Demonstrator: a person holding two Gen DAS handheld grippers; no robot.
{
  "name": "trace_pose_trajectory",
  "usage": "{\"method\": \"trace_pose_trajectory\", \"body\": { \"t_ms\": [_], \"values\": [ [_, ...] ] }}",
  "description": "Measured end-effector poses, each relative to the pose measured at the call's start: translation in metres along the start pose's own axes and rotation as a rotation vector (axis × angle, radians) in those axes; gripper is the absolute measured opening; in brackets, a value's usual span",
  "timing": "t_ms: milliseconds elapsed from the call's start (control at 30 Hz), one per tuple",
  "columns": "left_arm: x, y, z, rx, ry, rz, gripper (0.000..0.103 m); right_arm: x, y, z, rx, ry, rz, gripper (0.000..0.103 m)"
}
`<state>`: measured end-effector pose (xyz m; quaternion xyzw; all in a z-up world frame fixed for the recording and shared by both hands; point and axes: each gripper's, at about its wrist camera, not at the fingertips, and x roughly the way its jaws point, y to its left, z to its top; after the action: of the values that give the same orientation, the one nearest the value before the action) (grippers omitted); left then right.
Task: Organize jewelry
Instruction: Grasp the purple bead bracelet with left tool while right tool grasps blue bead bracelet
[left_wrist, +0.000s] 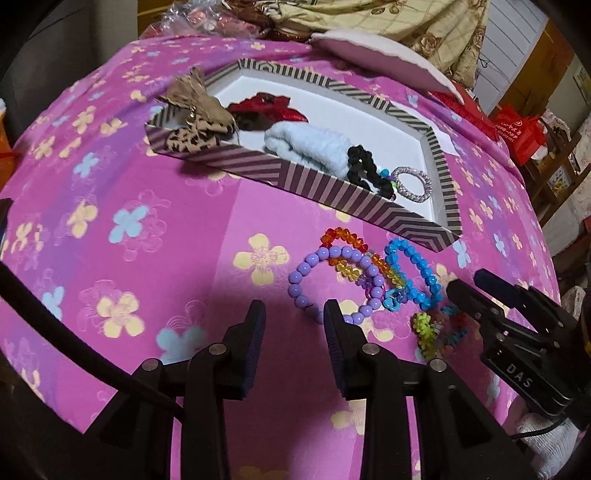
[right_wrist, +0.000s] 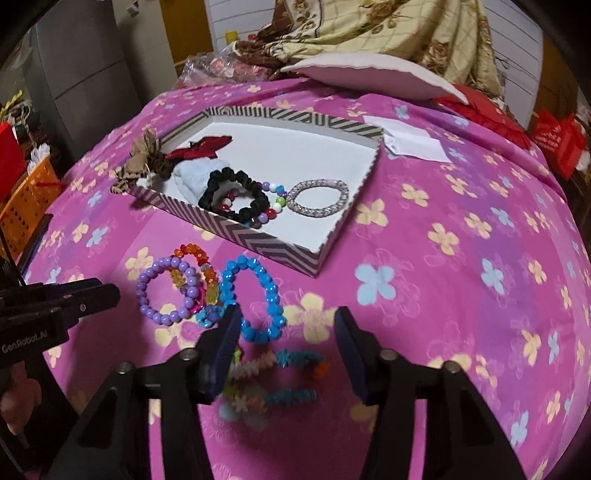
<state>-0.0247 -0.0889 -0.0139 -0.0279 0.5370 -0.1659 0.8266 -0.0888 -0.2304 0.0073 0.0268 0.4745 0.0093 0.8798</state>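
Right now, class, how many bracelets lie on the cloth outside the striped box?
4: purple bead bracelet, rainbow crystal bracelet overlapping it, blue bead bracelet, and spiky multicolored bracelet between the right gripper's fingers.

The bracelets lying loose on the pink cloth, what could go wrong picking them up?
1. The purple bead bracelet, rainbow bracelet and blue bracelet overlap, so lifting one may drag another.
2. The spiky multicolor bracelet lies between the open right hand-held gripper fingers; on soft cloth, closing could pinch fabric.
3. The striped box is already crowded near its front.

Pink cloth (right_wrist: 443, 206) with yellow and blue flowers; chevron-striped box (right_wrist: 258, 240) (white inside); lilac bracelet (right_wrist: 162, 291), bright blue bracelet (right_wrist: 258, 295), black scrunchie (right_wrist: 236, 195)
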Motion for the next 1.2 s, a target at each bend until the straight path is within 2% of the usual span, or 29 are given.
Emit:
{"method": "trace_pose_trajectory", "body": {
  "t_ms": [100, 367, 567, 600, 633, 700, 733, 833, 1200],
  "values": [
    [0.009, 0.001, 0.004, -0.005, 0.013, -0.006, 0.056, 0.011, 0.004, 0.006, -0.044, 0.019, 0.004, 0.045],
    [0.025, -0.002, 0.012, 0.019, 0.027, 0.009, 0.059, 0.041, 0.006, 0.014, -0.098, 0.067, -0.002, 0.044],
    [0.034, -0.015, 0.015, 0.077, 0.025, 0.045, 0.059, 0.042, 0.005, 0.015, -0.129, 0.043, -0.009, 0.043],
    [0.035, -0.017, 0.015, 0.084, 0.023, 0.045, 0.059, 0.042, 0.005, 0.015, -0.135, 0.040, -0.012, 0.039],
    [0.036, -0.019, 0.015, 0.094, 0.018, 0.053, 0.059, 0.042, 0.005, 0.015, -0.141, 0.037, -0.008, 0.027],
    [0.036, -0.020, 0.015, 0.099, 0.005, 0.059, 0.049, 0.041, 0.008, 0.015, -0.166, 0.034, -0.005, 0.009],
    [0.037, -0.019, 0.016, 0.100, 0.005, 0.060, 0.039, 0.041, 0.010, 0.015, -0.184, 0.034, -0.016, 0.009],
    [0.036, -0.014, 0.017, 0.085, 0.012, 0.039, 0.031, 0.039, 0.012, 0.015, -0.182, 0.028, 0.000, 0.009],
    [-0.002, -0.009, 0.027, 0.079, -0.062, -0.003, 0.030, -0.012, 0.019, 0.033, -0.177, -0.076, 0.049, 0.008]
  ]
}}
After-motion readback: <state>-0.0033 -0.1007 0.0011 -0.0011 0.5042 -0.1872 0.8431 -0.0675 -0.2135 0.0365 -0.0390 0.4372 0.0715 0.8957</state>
